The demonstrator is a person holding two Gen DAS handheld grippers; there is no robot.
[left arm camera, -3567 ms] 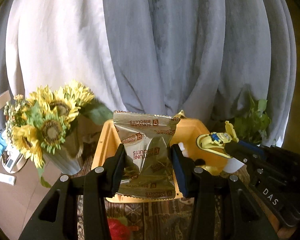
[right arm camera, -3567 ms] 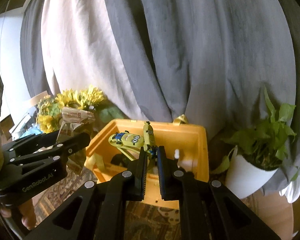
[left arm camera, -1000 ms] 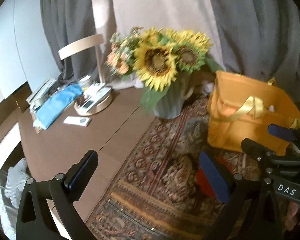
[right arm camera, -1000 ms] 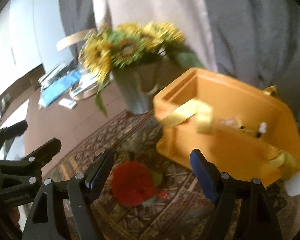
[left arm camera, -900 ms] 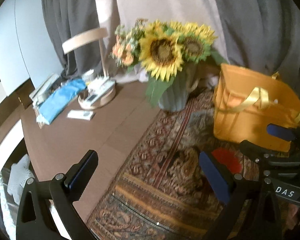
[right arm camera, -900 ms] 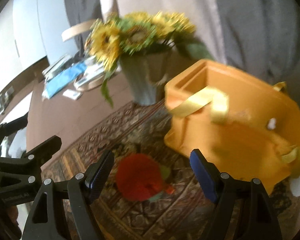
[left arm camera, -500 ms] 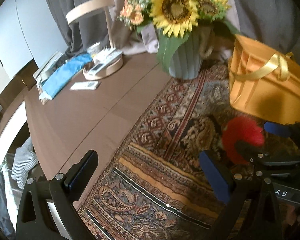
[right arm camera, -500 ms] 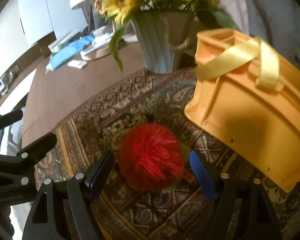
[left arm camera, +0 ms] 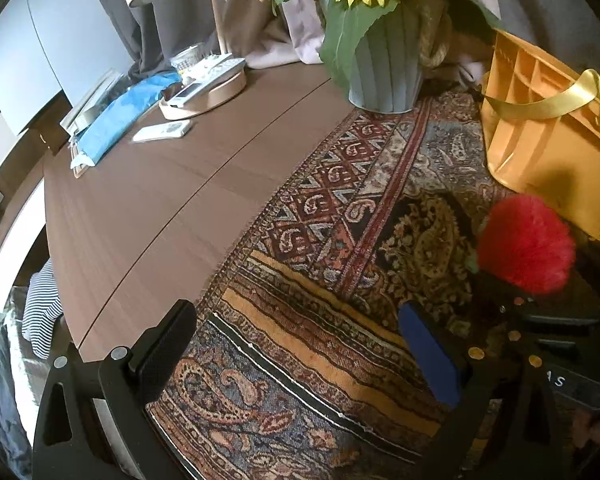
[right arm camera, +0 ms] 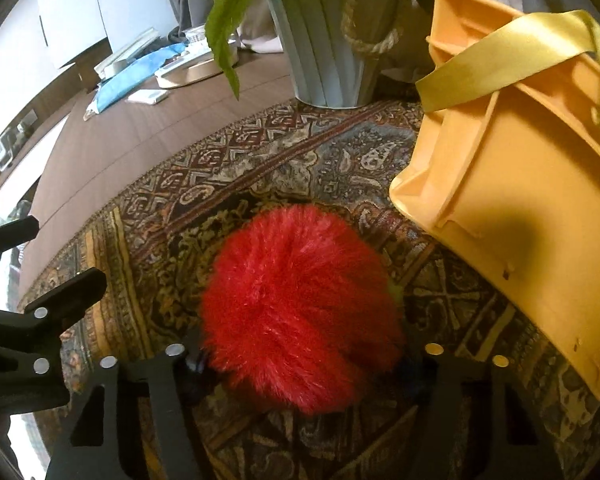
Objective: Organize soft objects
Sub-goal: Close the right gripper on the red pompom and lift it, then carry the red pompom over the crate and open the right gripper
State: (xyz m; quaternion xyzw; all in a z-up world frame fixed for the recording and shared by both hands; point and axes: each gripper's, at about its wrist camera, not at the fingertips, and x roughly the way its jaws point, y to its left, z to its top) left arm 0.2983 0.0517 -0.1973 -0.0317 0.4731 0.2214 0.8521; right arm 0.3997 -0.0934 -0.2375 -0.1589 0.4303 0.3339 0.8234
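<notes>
A red fluffy ball [right arm camera: 300, 300] lies on the patterned rug [right arm camera: 228, 168], just left of the yellow basket [right arm camera: 520, 208]. My right gripper [right arm camera: 300, 364] reaches down around the ball, one finger on each side. Its jaws are closing, and the fur hides the pads, so no firm squeeze shows. In the left wrist view the ball [left arm camera: 526, 244] sits at the right, in front of the basket [left arm camera: 540, 152]. My left gripper [left arm camera: 296, 320] hangs wide open over the rug [left arm camera: 332, 208] to the left of the ball, with nothing between its fingers.
A grey vase of sunflowers [left arm camera: 384, 68] stands behind the rug, close to the basket. Further left on the brown table [left arm camera: 140, 208] are a round lamp base with remotes [left arm camera: 204, 88], a white remote [left arm camera: 164, 131] and a blue pouch [left arm camera: 120, 116]. The table edge runs down the left.
Both grippers have sunk toward the rug and tilted further down. The red ball now fills the gap between the right gripper's fingers, which have drawn closer together.
</notes>
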